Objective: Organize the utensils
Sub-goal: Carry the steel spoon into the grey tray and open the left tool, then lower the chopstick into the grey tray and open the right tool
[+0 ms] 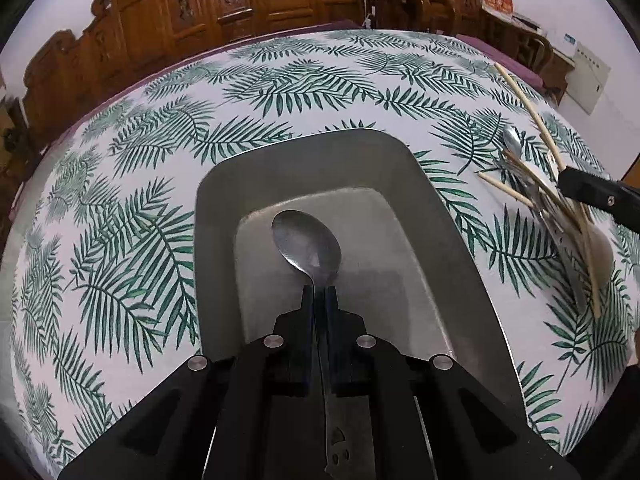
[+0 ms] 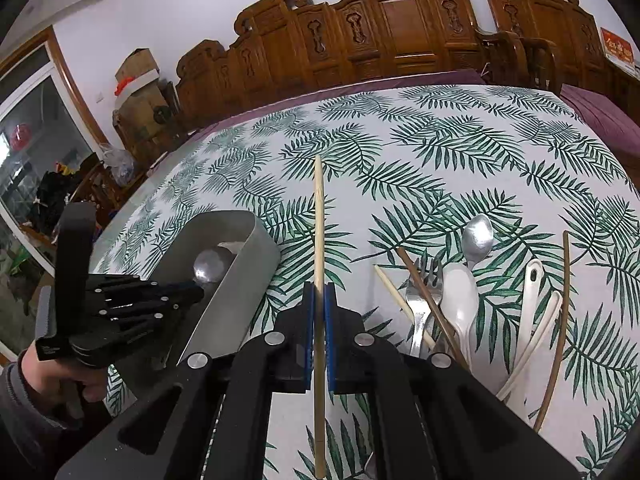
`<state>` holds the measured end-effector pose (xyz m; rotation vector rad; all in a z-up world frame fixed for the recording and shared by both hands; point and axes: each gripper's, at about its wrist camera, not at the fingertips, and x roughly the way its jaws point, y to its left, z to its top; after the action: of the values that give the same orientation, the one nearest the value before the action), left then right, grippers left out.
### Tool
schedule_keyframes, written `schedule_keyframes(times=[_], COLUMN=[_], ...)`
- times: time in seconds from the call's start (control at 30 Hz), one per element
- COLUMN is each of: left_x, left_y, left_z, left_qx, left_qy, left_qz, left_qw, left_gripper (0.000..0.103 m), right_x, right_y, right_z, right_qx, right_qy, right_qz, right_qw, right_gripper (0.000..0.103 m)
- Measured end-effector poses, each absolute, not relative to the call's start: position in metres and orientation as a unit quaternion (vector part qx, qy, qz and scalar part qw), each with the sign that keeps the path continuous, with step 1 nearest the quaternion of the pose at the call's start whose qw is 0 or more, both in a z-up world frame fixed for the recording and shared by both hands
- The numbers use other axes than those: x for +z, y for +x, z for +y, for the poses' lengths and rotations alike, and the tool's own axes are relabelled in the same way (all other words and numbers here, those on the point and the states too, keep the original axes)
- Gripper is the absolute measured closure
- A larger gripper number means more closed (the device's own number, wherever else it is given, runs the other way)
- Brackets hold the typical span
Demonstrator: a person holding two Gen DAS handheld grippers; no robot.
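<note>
Spoon [image 1: 308, 246] clamped by its handle in left gripper [image 1: 320, 292], bowl over the tray [image 1: 440, 216] interior. Chopstick [image 2: 319, 240] clamped in right gripper [image 2: 319, 292], pointing away over the leaf-print cloth [image 2: 440, 140], just right of tray. Pile [image 2: 460, 300] on cloth to the right: forks, metal spoon, white spoons, more chopsticks, overlapping. Carved wooden chairs [image 2: 400, 28] behind table
</note>
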<state>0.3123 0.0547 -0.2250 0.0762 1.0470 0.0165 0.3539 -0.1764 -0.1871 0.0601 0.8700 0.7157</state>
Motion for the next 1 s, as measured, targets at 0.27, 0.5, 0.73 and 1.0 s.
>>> schedule_keyframes(times=[0.27,0.5,0.73,1.0], left_x=[-0.225,-0.196,-0.163,-0.147], left_y=[0.314,0.303,0.288,0.277], left_z=[0.054,0.067,0.085,0.114], left_qx=[0.005,-0.002,0.001,0.016], left_qy=[0.038,-0.004,-0.031,-0.053], left_qz=[0.499,0.464,0.419,0.399], left_qw=[0.866,0.886,0.907,0.915], left_gripper=[0.098,0.098,0.098,0.098], right_x=[-0.185,-0.178,-0.159,-0.160], right_y=[0.348,0.338,0.321,0.320], right_z=[-0.168,-0.156,-0.120,-0.063], right_qx=[0.344,0.353,0.384,0.385], right_qy=[0.020,0.014,0.032,0.037], right_qz=[0.409,0.403,0.389,0.403], right_qw=[0.845,0.844,0.837,0.829], right_gripper=[0.097,0.097,0.097,0.097])
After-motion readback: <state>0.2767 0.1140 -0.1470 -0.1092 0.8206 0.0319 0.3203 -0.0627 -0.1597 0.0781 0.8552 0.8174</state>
